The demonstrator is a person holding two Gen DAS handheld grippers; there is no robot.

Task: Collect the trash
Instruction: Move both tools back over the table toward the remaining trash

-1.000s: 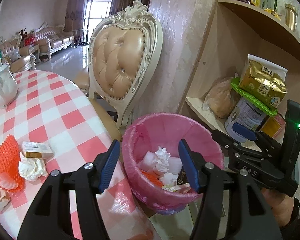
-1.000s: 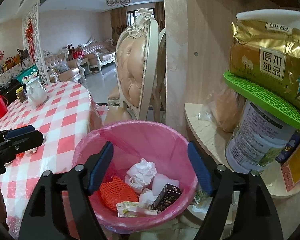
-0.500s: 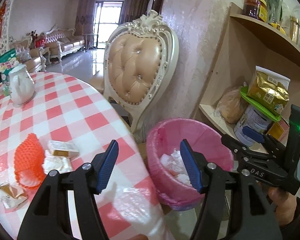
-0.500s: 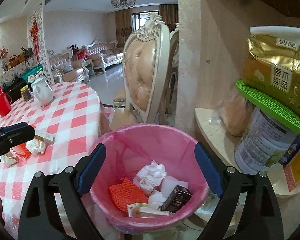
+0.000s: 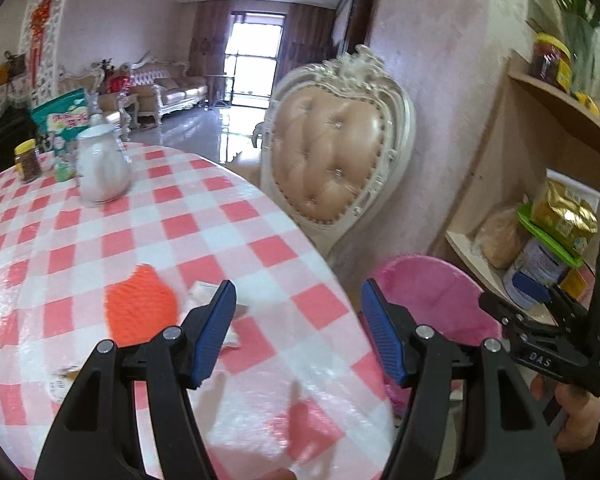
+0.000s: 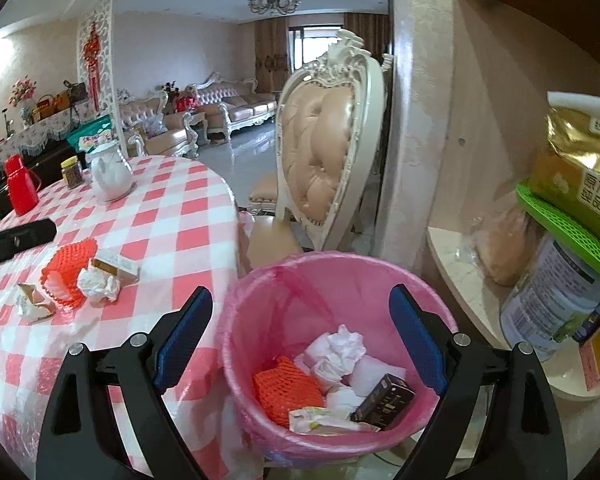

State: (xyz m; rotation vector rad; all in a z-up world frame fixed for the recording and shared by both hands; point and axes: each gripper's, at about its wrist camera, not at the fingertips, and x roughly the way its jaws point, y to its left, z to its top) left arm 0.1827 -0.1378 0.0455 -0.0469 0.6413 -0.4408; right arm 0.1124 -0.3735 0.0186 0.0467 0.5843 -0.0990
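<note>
While several scraps already lie in the bin, the job looks roughly half done, going by what remains on the table (image 6: 172, 216).

Furthest left on the checked cloth sits a torn wrapper (image 6: 32, 304), then an orange foam net (image 6: 66, 272) touching a crumpled tissue (image 6: 98, 286), with a small carton (image 6: 114, 266) just behind them. All four still need collecting. In the left wrist view the net (image 5: 140, 308) shows blurred, just ahead of the left finger.

To the right, beside the table edge and in front of the chair (image 6: 324, 164), stands the pink-lined bin (image 6: 340, 268). Inside it lie another orange net (image 6: 286, 386), white tissues (image 6: 336, 354), a dark box (image 6: 384, 402) and a printed wrapper (image 6: 320, 424).

The left gripper (image 5: 298, 324) hangs over the near edge of the table, pointed between the scraps and the bin, its jaws spread wide with nothing between them. The right gripper (image 6: 300, 336) is poised above the bin, jaws also wide apart and holding nothing; from the left camera it (image 5: 540, 312) appears at the far right, by the shelf (image 5: 484, 256).

My guess is that the left one goes for the net or tissue next.
</note>
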